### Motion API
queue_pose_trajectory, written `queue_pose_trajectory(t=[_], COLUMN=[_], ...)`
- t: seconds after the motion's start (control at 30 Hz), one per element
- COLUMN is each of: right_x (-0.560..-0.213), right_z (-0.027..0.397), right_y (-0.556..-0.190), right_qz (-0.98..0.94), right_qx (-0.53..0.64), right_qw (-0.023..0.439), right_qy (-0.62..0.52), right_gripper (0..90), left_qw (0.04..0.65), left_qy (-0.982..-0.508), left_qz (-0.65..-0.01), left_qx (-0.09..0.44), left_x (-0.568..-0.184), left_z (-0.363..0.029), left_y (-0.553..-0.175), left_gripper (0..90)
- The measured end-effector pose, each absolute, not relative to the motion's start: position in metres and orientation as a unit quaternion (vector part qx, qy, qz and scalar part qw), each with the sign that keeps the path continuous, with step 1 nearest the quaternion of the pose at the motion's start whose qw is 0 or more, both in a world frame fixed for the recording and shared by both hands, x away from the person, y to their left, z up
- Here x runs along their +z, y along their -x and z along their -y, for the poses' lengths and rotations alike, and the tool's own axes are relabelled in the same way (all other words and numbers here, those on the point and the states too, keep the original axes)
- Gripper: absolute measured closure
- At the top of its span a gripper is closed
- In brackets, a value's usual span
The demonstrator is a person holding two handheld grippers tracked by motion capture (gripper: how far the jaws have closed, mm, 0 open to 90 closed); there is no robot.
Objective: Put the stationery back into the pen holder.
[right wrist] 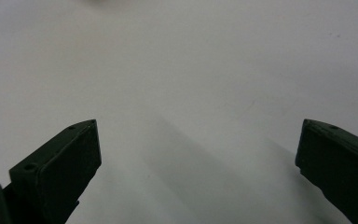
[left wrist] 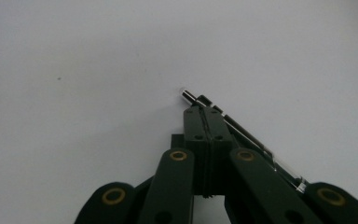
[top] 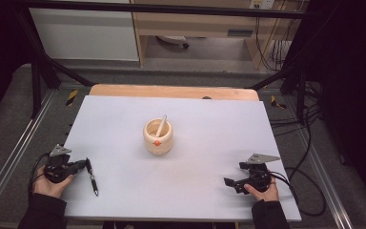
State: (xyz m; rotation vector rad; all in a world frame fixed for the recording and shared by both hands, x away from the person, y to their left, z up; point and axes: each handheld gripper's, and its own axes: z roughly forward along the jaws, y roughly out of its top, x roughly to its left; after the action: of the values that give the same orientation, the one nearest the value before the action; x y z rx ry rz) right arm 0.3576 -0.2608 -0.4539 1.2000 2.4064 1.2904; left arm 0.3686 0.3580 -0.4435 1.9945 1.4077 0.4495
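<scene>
Pen (left wrist: 242,135): lies on the white table (top: 195,191), near its left edge, well apart from the wooden cup (top: 158,137).
Left gripper (left wrist: 204,112): jaws closed together, pinching the pen's upper end.
Right gripper (top: 234,179): jaws wide apart, empty.
Handling: looks light, stiff, smooth; likely to swivel when held at its end, so mid-barrel seems safer.

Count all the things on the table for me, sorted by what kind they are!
Pens: 2, the black pen in the left gripper and the white pen inside the cup.
Cups: 1, the cream cup.
Grippers: 2, with the right gripper.
Total: 5.
</scene>
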Motion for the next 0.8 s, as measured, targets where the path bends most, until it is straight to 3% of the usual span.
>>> queue_pose_trajectory(t=[0.8], right_x=[-0.454], right_z=[0.261], right_y=[-0.358], right_qz=[-0.804], right_qx=[0.432], right_qw=[0.081], right_qy=[-0.400], right_gripper=[0.8], left_qw=[0.332], left_qy=[-0.778], left_qz=[-0.508], left_qx=[0.164], left_x=[-0.445], left_z=[-0.329], left_y=[-0.377], left_gripper=[89.8])
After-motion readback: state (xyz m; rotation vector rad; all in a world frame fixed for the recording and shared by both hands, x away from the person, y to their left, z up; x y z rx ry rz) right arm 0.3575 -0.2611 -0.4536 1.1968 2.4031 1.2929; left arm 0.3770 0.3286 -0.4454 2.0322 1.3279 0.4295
